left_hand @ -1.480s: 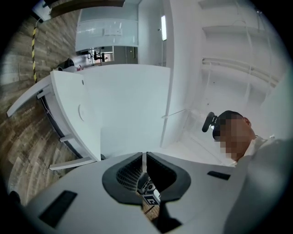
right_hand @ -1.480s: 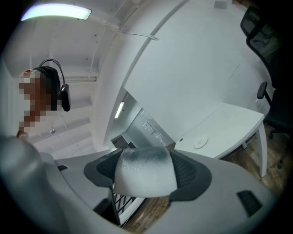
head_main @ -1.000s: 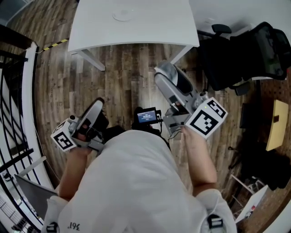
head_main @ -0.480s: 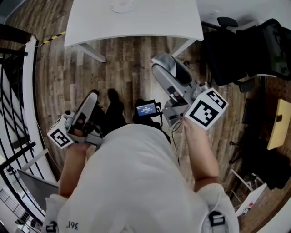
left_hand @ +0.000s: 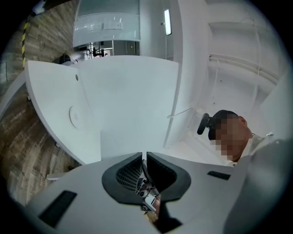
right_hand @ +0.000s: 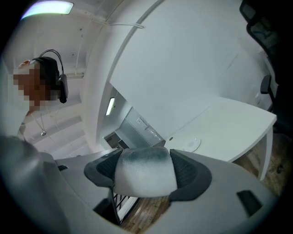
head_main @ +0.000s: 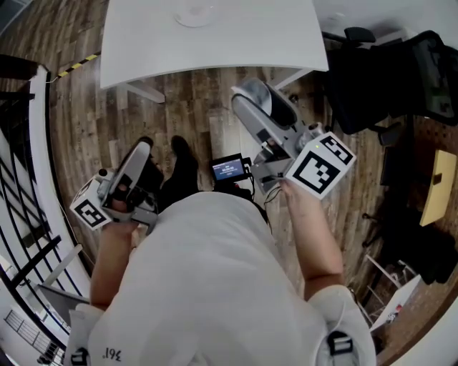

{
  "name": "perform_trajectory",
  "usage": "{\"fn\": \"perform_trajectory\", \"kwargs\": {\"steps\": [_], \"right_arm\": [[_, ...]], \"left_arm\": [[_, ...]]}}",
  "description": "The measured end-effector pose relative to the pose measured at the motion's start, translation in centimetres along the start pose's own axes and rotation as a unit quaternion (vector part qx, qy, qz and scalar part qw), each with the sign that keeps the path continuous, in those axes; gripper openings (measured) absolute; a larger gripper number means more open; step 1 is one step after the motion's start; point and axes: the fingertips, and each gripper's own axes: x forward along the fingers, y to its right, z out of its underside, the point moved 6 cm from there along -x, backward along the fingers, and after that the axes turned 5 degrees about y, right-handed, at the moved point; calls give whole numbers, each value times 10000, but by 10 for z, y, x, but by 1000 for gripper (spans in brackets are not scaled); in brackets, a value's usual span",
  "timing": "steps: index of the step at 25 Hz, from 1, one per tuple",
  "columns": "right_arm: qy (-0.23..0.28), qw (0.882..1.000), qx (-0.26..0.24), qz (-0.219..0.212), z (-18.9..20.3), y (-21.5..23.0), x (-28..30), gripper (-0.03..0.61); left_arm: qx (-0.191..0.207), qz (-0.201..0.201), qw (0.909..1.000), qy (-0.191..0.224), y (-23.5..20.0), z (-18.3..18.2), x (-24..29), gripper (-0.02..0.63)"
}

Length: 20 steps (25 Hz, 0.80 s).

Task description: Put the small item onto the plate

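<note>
Wood floor point(head_main: 193, 107) under us, white table point(head_main: 250, 36) at 12 o'clock, plate point(head_main: 195, 13) toward its far edge. We hold left gripper point(head_main: 141, 151) at 9 o'clock, jaws pressed together, nothing between them. Right gripper point(head_main: 252, 100) at 1 o'clock, jaws clamped on small item point(right_hand: 144, 171), pale and grey-topped, near table's front edge, well apart from plate.

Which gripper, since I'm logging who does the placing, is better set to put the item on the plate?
Right. The right gripper is shut on the small whitish item; the left gripper is shut with nothing between its jaws. The plate lies on the white table ahead.
</note>
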Motion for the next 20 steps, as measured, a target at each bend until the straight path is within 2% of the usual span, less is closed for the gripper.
{"fn": "perform_trajectory", "kwargs": {"steps": [4,11,15,20], "right_arm": [[31,9998,97,151,7,1,49,316],[-3,9993,-61,378,21,-13,121,316],[21,9977,-308,600,20,-19,139,316],[-92,9953,-555,791,19,-13,148,316]], "left_arm": [[-174,41,9998,-46,-18,-45,2,11],[-291,5,9993,-215,-47,-117,-12,11],[-332,-30,9982,-493,-65,-138,-16,11],[-255,32,9976,-638,-73,-146,-4,11]]}}
